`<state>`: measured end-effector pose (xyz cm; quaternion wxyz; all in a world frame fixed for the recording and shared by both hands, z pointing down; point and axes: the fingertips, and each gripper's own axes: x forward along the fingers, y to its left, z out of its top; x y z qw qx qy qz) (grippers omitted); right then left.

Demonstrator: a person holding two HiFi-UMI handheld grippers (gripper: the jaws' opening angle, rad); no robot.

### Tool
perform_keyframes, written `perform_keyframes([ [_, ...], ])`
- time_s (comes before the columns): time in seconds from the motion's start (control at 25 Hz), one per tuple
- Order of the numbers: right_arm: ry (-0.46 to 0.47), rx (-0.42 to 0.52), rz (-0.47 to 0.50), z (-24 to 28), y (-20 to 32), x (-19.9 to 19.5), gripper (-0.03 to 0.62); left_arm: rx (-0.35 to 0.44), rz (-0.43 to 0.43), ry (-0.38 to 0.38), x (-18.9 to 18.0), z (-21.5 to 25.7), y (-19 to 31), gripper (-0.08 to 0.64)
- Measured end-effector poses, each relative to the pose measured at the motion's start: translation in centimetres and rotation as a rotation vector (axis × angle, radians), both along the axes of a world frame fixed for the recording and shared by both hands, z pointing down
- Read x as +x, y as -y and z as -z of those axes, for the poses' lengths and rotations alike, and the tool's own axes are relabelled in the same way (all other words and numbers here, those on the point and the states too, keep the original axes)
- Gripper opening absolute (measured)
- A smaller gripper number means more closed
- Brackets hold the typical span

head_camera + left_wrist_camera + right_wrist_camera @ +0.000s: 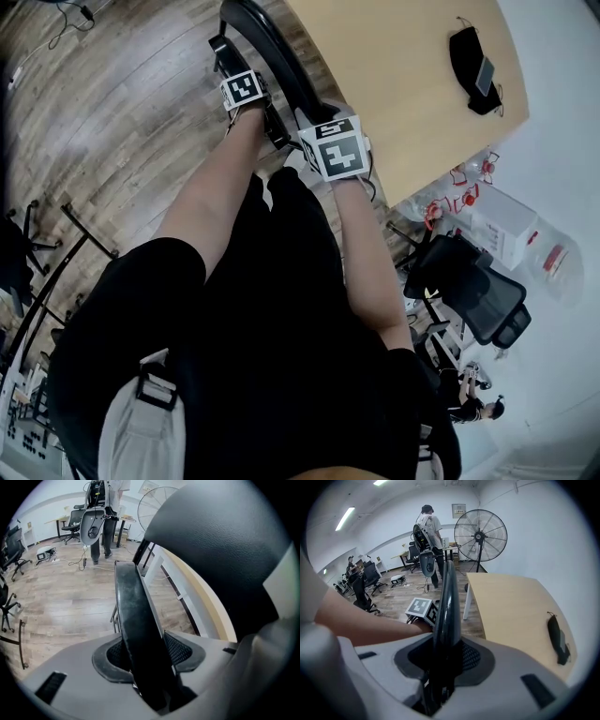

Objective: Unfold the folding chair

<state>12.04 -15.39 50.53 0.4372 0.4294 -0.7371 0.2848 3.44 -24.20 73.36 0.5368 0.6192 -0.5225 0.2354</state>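
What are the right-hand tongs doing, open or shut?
Shut: the right tongs grip the black chair by its thin edge, which fills the gap between them.

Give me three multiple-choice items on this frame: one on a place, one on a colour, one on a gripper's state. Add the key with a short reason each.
1. Where does the black pouch lie?
A. on the floor
B. on the wooden table
C. on an office chair

2. What colour is the folding chair?
A. white
B. red
C. black

3. How is the right gripper?
A. open and empty
B. shut on the folding chair's edge
C. shut on the table's edge

Key:
1 B: the head view shows the pouch resting on the tabletop.
2 C: both gripper views show a black panel between the jaws.
3 B: in the right gripper view its pads press on the chair's thin edge.
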Motion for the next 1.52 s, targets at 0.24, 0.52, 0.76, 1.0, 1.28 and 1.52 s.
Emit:
perform_keyframes([
  [0.24,0.019,0.002,0.033,0.0,0.0,0.2,0.114,0.007,0.012,0.037,-2.2,0.1,-0.7,0.199],
  [0.52,0.060,0.015,0.096,0.1,-0.1,0.2,0.117,0.046,0.004,0.026,-2.1,0.9,-0.7,0.199],
  [0.76,0.084,0.021,0.133,0.1,-0.5,-0.3,0.120,0.051,-0.017,-0.018,-2.1,0.7,-1.1,0.199],
  [1.0,0.064,0.019,0.148,0.1,-1.0,-2.2,0.123,0.042,-0.018,-0.037,-5.2,-0.4,-2.2,0.198],
  [1.28,0.034,0.027,0.131,0.1,-2.6,-6.0,0.121,0.042,-0.025,-0.101,-8.6,-0.4,-3.9,0.198],
  [1.52,0.014,0.016,0.098,-0.4,-3.3,-7.0,0.121,0.030,-0.016,-0.137,-12.1,-1.4,-5.8,0.201],
])
